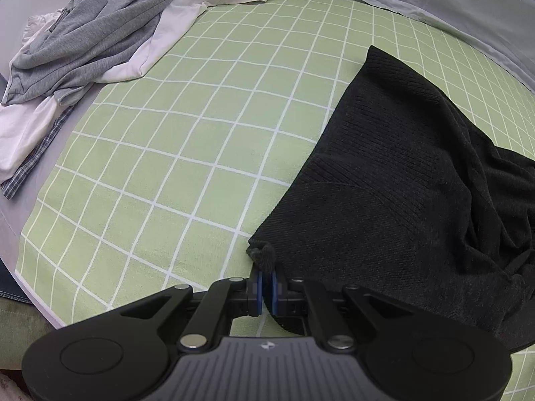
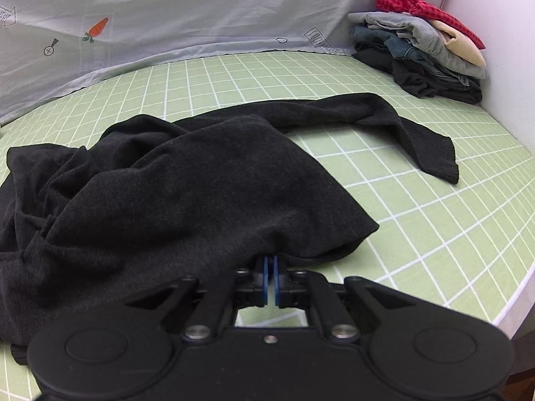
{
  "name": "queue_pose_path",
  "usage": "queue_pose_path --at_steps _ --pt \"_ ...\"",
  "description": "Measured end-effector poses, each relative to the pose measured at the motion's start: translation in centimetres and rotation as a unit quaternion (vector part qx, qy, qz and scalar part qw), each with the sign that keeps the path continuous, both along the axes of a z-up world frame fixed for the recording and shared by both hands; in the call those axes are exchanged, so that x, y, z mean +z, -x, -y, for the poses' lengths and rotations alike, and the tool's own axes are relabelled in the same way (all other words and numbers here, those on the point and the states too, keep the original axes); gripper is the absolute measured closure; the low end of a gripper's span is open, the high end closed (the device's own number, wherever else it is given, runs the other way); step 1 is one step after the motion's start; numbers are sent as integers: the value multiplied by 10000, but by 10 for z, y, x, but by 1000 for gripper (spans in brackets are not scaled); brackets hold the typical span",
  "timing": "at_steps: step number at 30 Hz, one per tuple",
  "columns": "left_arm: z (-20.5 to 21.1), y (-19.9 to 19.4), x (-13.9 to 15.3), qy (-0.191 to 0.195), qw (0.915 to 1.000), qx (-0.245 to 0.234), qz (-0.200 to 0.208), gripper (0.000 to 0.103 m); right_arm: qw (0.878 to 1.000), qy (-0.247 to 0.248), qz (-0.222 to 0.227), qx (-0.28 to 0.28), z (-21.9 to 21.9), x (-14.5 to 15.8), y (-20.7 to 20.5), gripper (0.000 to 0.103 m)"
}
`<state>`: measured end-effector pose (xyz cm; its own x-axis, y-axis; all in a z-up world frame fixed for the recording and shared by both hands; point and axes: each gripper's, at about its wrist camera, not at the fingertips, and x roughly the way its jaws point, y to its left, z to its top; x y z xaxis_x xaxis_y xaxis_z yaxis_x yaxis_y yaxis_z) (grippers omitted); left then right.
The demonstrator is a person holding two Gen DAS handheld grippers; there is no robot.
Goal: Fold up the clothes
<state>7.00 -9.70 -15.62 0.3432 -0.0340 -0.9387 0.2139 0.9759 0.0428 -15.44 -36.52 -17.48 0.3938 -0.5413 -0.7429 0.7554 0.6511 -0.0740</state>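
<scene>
A black knit sweater (image 1: pixel 394 180) lies on the green checked sheet (image 1: pixel 187 153). My left gripper (image 1: pixel 266 275) is shut on a bunched corner of its ribbed edge at the near side. In the right wrist view the same sweater (image 2: pixel 174 180) is heaped and creased, with one sleeve (image 2: pixel 394 123) stretched out to the right. My right gripper (image 2: pixel 270 269) is shut on the sweater's near edge, and the cloth hangs over its blue pads (image 2: pixel 265 274).
A loose pile of grey and white clothes (image 1: pixel 87 40) lies at the far left. A stack of folded clothes (image 2: pixel 424 46) stands in the far right corner against a white wall. A pale printed sheet (image 2: pixel 187 13) hangs behind the bed.
</scene>
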Motion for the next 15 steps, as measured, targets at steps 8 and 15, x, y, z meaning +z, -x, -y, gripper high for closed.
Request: queue_pose_path --at_steps 8,15 --pt "1 -1 0 -20 10000 41 -19 96 9854 1638 -453 -107 40 33 9 100" --pt "3 0 -1 -117 9999 16 8 96 9457 3179 -650 -196 55 68 22 100"
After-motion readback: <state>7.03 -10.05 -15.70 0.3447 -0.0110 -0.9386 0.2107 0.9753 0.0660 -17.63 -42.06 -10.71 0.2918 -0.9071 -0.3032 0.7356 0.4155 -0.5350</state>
